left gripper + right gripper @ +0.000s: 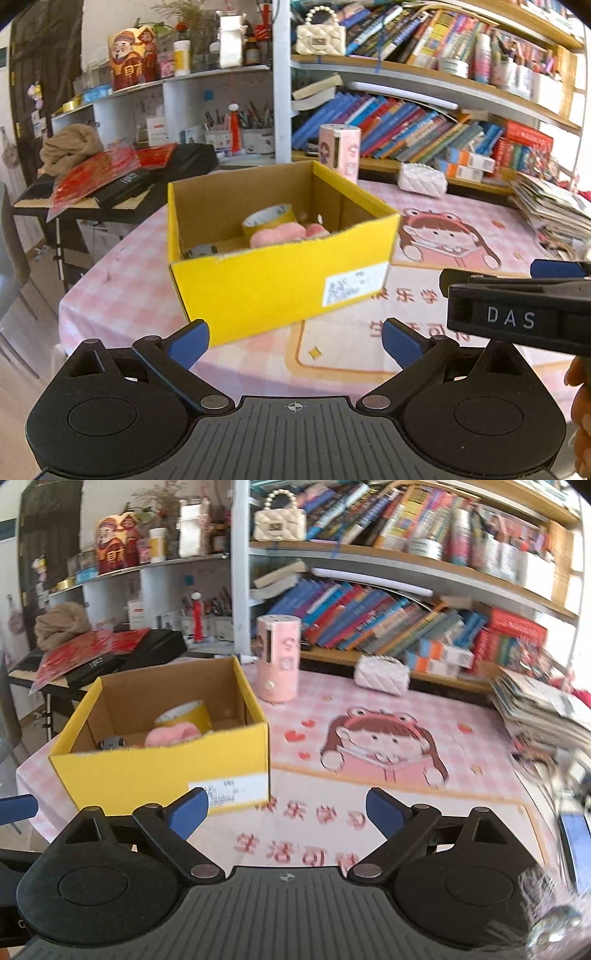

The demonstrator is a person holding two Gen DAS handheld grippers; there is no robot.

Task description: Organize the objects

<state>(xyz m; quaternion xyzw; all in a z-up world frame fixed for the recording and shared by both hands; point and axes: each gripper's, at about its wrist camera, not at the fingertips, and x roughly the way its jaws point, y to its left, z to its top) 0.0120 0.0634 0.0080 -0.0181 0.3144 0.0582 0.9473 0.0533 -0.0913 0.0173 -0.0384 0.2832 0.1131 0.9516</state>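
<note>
Just ahead of both wide-open, empty hand-held grippers [295, 341] [286, 812] sits the yellow box [280, 280].

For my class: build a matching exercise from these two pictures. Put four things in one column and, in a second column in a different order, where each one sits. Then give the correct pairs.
Things
1. tape roll
2. pink cylinder
3. white quilted pouch
4. cream handbag

Places
A. on the upper bookshelf
B. upright on the table behind the yellow box
C. inside the yellow box
D. lying on the table below the row of books

Pairs: 1-C, 2-B, 3-D, 4-A
</note>
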